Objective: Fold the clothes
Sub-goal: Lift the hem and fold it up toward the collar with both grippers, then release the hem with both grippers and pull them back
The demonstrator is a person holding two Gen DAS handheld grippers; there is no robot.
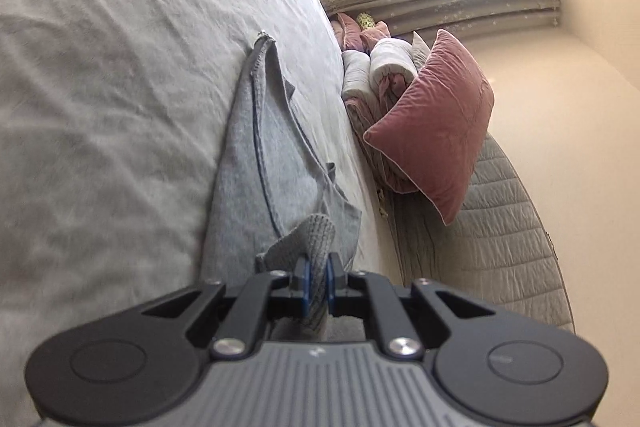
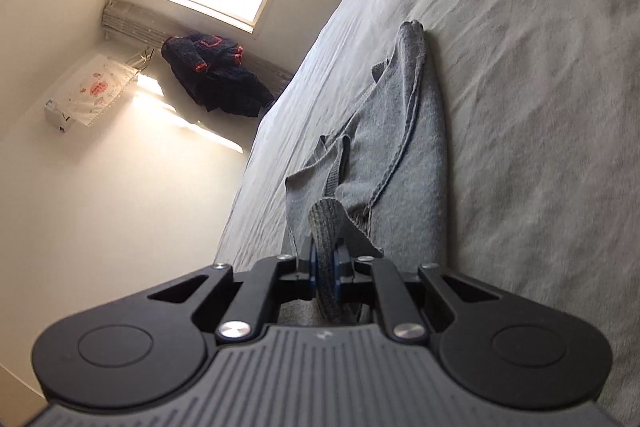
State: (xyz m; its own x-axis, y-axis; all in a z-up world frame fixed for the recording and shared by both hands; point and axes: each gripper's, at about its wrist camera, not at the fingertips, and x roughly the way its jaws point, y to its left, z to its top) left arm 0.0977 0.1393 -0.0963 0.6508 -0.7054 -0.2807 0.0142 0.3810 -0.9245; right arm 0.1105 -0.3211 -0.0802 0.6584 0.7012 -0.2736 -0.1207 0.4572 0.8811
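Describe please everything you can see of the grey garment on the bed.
The grey garment is a soft knit piece with a darker stitched seam and a ribbed band at the near edge. It lies stretched and wrinkled, partly doubled over, on the pale bed sheet, its far end bunched to a point. The left gripper is shut on one part of the ribbed band, and the right gripper is shut on another, so this edge is lifted off the sheet.

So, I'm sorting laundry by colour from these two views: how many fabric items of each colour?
Grey garment, pinched by left gripper and right gripper: 1
Pink pillow: 1
Dark navy clothing with red trim: 1
Total: 3
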